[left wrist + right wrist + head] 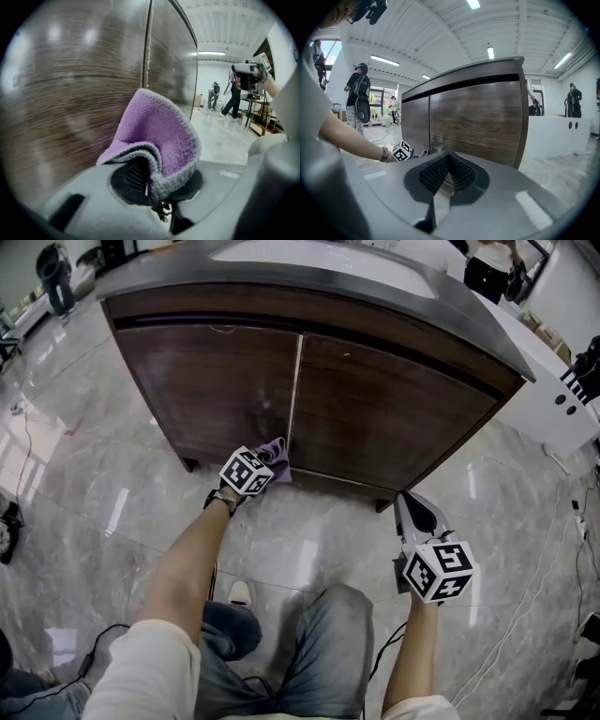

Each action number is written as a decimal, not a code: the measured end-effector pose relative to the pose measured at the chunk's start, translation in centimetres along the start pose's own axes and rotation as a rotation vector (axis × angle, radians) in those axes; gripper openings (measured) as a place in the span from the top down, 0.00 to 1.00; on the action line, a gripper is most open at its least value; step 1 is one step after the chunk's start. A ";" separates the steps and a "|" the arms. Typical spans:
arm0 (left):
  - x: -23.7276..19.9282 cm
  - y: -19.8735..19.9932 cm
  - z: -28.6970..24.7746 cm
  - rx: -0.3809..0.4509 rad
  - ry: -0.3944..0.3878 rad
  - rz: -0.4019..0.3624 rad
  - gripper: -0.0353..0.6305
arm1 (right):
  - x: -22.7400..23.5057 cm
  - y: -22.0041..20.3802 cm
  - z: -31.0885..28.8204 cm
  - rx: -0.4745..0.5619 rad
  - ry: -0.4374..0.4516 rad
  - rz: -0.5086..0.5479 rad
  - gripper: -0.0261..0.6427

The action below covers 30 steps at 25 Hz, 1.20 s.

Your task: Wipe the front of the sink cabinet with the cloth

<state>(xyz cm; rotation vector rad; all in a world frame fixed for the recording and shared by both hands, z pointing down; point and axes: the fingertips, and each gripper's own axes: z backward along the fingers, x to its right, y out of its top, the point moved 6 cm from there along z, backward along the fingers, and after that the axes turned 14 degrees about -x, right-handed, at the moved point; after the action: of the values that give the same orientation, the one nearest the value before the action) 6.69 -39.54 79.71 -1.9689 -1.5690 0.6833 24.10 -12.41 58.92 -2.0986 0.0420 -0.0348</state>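
Held right gripper [449,159] shut and empty, apart from sink cabinet [375,409]. Pinched purple cloth [159,126] in left gripper [152,185], low at cabinet's door seam. Lost left jaw tips under cloth.

The left arm was stretched out low, its left gripper [270,463] pinching the cloth [159,126]. The right gripper [412,504] was held back, jaws together, empty.
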 end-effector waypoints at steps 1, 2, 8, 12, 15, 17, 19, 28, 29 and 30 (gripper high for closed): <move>0.2 0.3 -0.1 0.005 -0.015 -0.011 0.87 | 0.2 -0.1 0.1 0.003 -0.002 -0.006 0.95; 0.5 0.6 -0.2 0.008 -0.030 -0.024 0.87 | 0.3 -0.2 0.1 0.004 -0.002 -0.010 0.95; 1.4 1.5 -1.4 -0.001 -0.085 -0.069 0.87 | 0.4 -0.8 0.1 -0.008 -0.010 -0.019 0.95; 2.2 2.4 -2.6 0.007 -0.122 -0.080 0.87 | 0.9 -1.0 0.6 -0.012 -0.030 -0.023 0.95; 2.5 2.9 -3.3 0.011 -0.128 -0.074 0.87 | 1.5 -1.4 1.1 -0.011 -0.049 -0.034 0.95; 2.7 2.9 -3.4 0.015 -0.150 -0.078 0.87 | 1.8 -1.6 1.4 -0.010 -0.060 -0.042 0.95; 2.9 3.1 -3.6 0.019 -0.176 -0.087 0.87 | 2.0 -2.0 1.6 -0.013 -0.067 -0.049 0.95; 5.6 5.1 -5.9 0.006 -0.261 -0.171 0.87 | 3.0 -3.2 2.8 -0.019 -0.112 -0.076 0.95; 6.2 5.5 -6.2 0.004 -0.271 -0.188 0.87 | 3.1 -3.3 3.0 -0.020 -0.116 -0.078 0.95; 6.7 6.0 -6.5 0.004 -0.281 -0.204 0.87 | 3.3 -3.4 3.1 -0.021 -0.120 -0.081 0.95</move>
<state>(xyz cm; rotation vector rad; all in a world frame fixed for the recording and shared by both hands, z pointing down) 16.70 -34.69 80.03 -1.7352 -1.9007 0.9062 27.55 -8.15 60.33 -2.1191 -0.1150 0.0435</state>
